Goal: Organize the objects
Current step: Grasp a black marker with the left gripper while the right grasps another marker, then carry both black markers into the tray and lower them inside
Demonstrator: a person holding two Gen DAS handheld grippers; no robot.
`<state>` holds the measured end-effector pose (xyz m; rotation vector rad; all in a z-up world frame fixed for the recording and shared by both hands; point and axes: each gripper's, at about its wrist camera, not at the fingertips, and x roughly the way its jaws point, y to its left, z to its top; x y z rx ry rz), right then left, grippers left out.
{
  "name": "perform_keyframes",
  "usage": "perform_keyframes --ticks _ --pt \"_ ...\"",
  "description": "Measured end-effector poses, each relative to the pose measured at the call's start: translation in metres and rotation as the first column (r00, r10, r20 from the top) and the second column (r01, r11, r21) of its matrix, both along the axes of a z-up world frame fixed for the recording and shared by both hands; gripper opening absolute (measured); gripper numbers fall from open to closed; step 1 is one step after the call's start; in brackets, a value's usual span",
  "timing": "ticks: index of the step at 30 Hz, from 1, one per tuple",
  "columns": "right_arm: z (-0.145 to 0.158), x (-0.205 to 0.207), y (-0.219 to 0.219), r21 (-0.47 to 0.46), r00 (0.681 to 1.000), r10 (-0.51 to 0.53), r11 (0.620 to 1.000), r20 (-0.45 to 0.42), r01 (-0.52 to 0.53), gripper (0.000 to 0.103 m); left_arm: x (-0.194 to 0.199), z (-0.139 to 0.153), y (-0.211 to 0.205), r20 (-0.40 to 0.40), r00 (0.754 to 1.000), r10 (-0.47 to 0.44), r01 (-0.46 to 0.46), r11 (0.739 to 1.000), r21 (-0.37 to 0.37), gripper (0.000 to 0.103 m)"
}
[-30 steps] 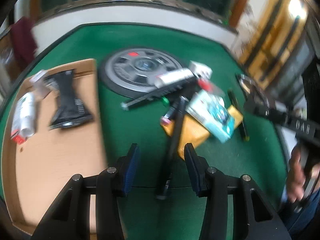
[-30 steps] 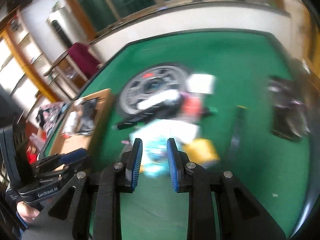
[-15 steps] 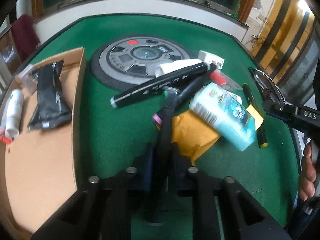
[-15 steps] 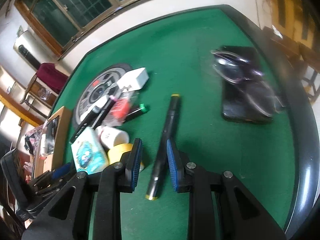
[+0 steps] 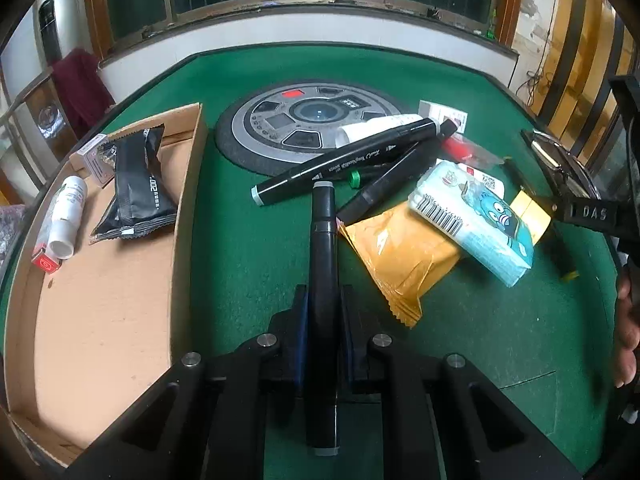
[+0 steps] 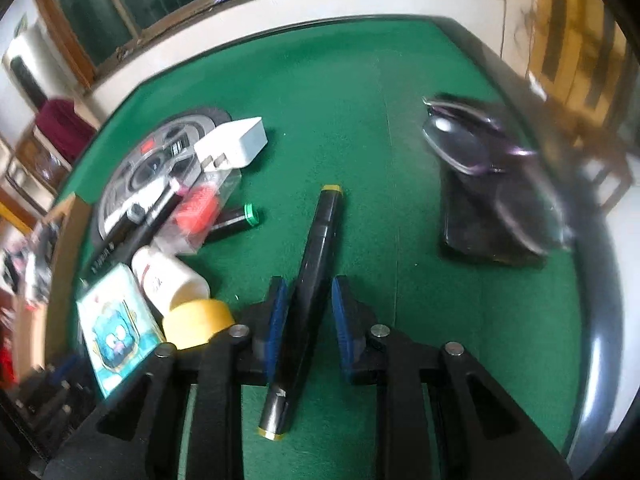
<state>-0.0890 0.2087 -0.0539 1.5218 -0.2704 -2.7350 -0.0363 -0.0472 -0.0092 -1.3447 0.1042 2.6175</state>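
My left gripper [image 5: 323,320] is shut on a black marker with grey ends [image 5: 323,240] that lies on the green table [image 5: 248,248] and points away toward the pile. My right gripper [image 6: 307,316] straddles a black marker with yellow ends [image 6: 320,240]. Its jaws are closing, and the blue pads [image 6: 277,320] lie against the marker's sides. In the pile are a long black marker [image 5: 344,160], a blue tissue pack [image 5: 476,220], an orange packet [image 5: 400,256] and a yellow tape roll [image 6: 196,320]. A cardboard tray [image 5: 100,320] at the left holds a black sachet [image 5: 140,184] and a white bottle [image 5: 66,216].
A round grey disc device [image 5: 312,120] sits behind the pile. A white charger [image 6: 236,144] and a green-capped marker [image 6: 240,220] lie near it. Glasses rest on a black case [image 6: 480,240] by the table's right rim. A person's hand [image 5: 628,320] shows at the right edge.
My left gripper has shut on the grey-ended marker. My right gripper left the pile, swung right and sank around the yellow-ended marker, and its pads drew in onto it.
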Motion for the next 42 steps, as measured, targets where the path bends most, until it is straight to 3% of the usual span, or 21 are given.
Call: perform_keyframes --ticks 2,6,12,18,26,34,38,42 --pt "0.001 0.004 0.003 -0.003 1.0 -0.008 1.0 -0.001 0.008 0.012 0.003 0.002 -0.006 0.007 1.0 -0.008 0.007 0.997 0.074 0.012" --pt "0.009 0.015 0.013 -0.039 1.0 -0.017 0.999 -0.023 0.016 0.012 0.014 0.012 -0.014 -0.025 1.0 0.008 -0.004 0.991 0.131 0.012" --pt "0.033 0.032 0.017 -0.113 0.993 -0.026 0.994 -0.115 0.013 0.012 0.021 0.036 -0.026 -0.068 0.997 0.035 -0.023 0.984 0.177 0.012" --pt "0.043 0.039 -0.006 -0.157 0.987 0.049 0.985 -0.154 -0.074 0.012 0.027 0.052 -0.048 -0.104 0.992 0.075 -0.052 0.976 0.212 0.012" --pt "0.057 0.055 -0.075 -0.216 0.956 0.229 0.94 -0.181 -0.266 0.012 0.035 0.06 -0.112 -0.12 0.97 0.21 -0.17 0.946 0.276 0.012" --pt "0.068 0.061 -0.174 -0.231 0.896 0.411 0.868 -0.167 -0.441 0.012 0.039 0.045 -0.197 -0.083 0.925 0.37 -0.326 0.888 0.325 0.012" --pt "0.066 0.059 -0.219 -0.215 0.867 0.474 0.84 -0.154 -0.498 0.012 0.035 0.034 -0.224 -0.051 0.913 0.406 -0.364 0.863 0.351 0.012" --pt "0.057 0.05 -0.263 -0.214 0.846 0.519 0.819 -0.119 -0.532 0.012 0.023 0.024 -0.235 -0.026 0.907 0.419 -0.385 0.856 0.345 0.012"
